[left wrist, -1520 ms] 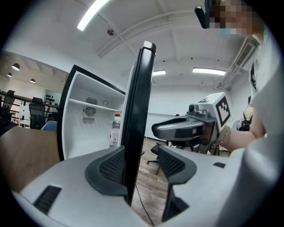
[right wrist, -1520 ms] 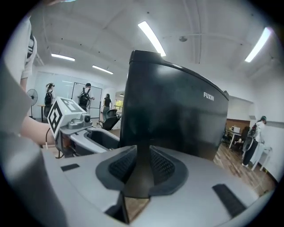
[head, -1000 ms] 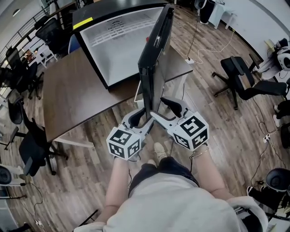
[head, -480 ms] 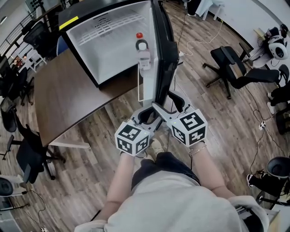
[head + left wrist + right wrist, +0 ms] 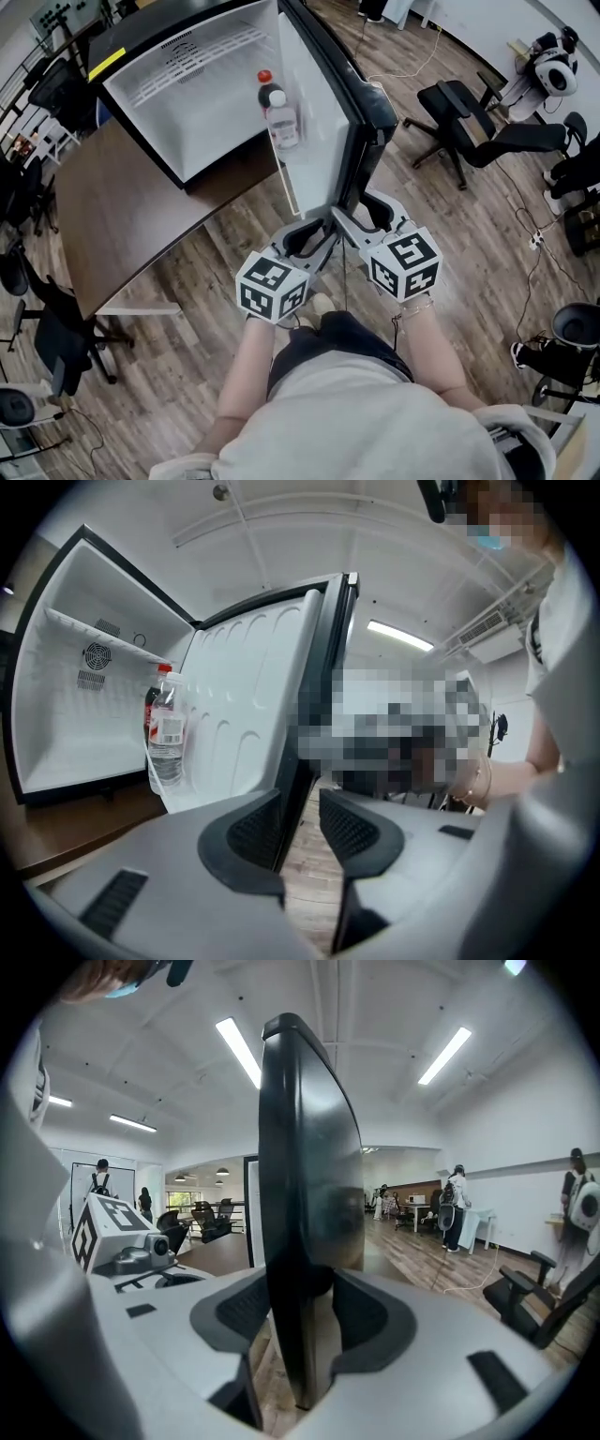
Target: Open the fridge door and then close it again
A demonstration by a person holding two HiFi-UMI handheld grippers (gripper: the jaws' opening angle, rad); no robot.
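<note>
The small fridge (image 5: 187, 103) stands on a brown desk with its interior open to view. Its door (image 5: 323, 103), black outside and white inside, is swung wide toward me. Bottles (image 5: 279, 120) stand in the door shelf, and the bottles (image 5: 165, 733) also show in the left gripper view. My left gripper (image 5: 314, 234) is at the door's free lower edge, jaws closing. That edge of the door (image 5: 253, 696) lies against one pad, with floor showing beside the other. My right gripper (image 5: 366, 211) straddles the same edge, its closing jaws against both faces of the door (image 5: 305, 1166).
The desk (image 5: 112, 216) reaches left of the fridge. A black office chair (image 5: 469, 112) stands to the right on the wooden floor, and more chairs (image 5: 56, 328) stand at the left. A cable (image 5: 530, 234) trails across the floor at the right.
The door has swung further open, bringing its white inner side and the bottles into view. Both grippers have kept to its free edge and moved with it.
</note>
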